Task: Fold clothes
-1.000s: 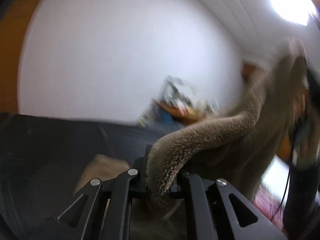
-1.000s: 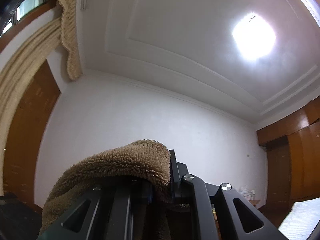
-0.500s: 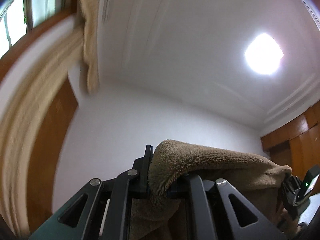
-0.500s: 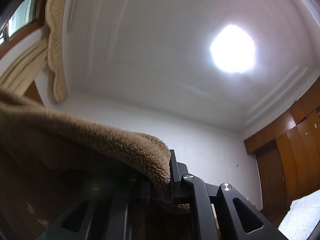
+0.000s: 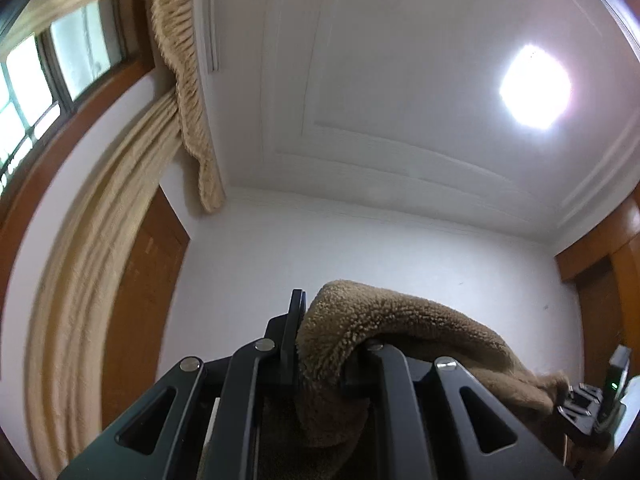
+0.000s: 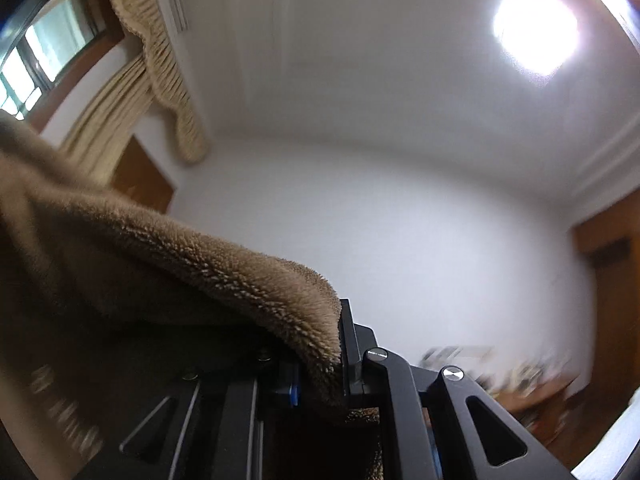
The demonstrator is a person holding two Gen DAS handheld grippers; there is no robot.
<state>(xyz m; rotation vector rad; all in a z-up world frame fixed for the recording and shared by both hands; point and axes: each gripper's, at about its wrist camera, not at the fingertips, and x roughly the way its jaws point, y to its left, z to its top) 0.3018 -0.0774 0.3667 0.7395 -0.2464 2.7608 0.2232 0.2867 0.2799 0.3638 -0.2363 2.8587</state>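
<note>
A brown fleece garment (image 5: 420, 332) is lifted high, stretched between both grippers. My left gripper (image 5: 320, 344) points up toward the ceiling and is shut on one edge of the fleece, which bulges over its right finger and runs off to the right. At the far right of the left wrist view the other gripper (image 5: 592, 404) shows, with the fleece leading to it. In the right wrist view my right gripper (image 6: 324, 360) is shut on the fleece garment (image 6: 180, 264), which drapes away to the left and hides its left finger.
A white ceiling with a bright lamp (image 5: 534, 90) fills both views. A beige curtain (image 5: 92, 264) and a window (image 5: 52, 68) are at the left, wooden doors (image 5: 616, 288) at the right. A cluttered desk (image 6: 520, 376) stands low by the far wall.
My left gripper rose and tilted upward with the fleece, from facing the dark surface and wall to facing the ceiling. The fleece now spreads taut across the right wrist view, which has tipped slightly down.
</note>
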